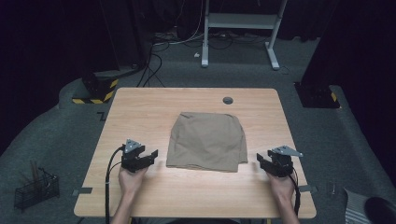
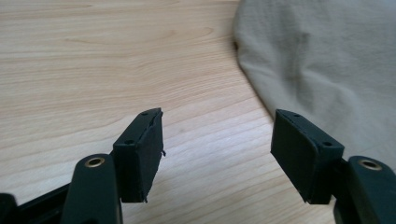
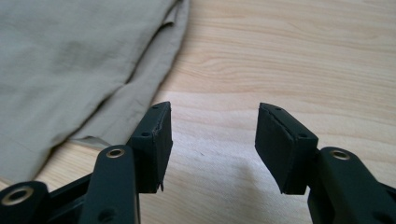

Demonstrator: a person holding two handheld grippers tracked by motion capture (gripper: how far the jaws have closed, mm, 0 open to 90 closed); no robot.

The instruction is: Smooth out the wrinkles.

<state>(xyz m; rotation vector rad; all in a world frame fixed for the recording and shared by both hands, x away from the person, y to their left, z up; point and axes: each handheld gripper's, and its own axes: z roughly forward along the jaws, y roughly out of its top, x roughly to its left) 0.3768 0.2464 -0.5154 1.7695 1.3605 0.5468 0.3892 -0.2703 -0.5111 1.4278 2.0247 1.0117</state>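
I have the khaki cloth (image 1: 207,141) lying folded and flat in the middle of the desk (image 1: 140,107), a little nearer the near edge than the far one; its near hem runs roughly parallel to that edge; my left gripper (image 1: 152,154) sits just off the cloth's near left corner, jaws wide apart and holding nothing, bare wood between them in the left gripper view; my right gripper (image 1: 259,158) sits just off the near right corner, jaws equally wide and empty, the layered hem of the cloth (image 3: 84,70) close beside its own left jaw; I judge this the approach before a grasp, neither tool touching fabric yet; the next move calls for sliding each gripper inward to its corner, getting one jaw under the folded layers, and closing on all of them together so the fold lifts evenly
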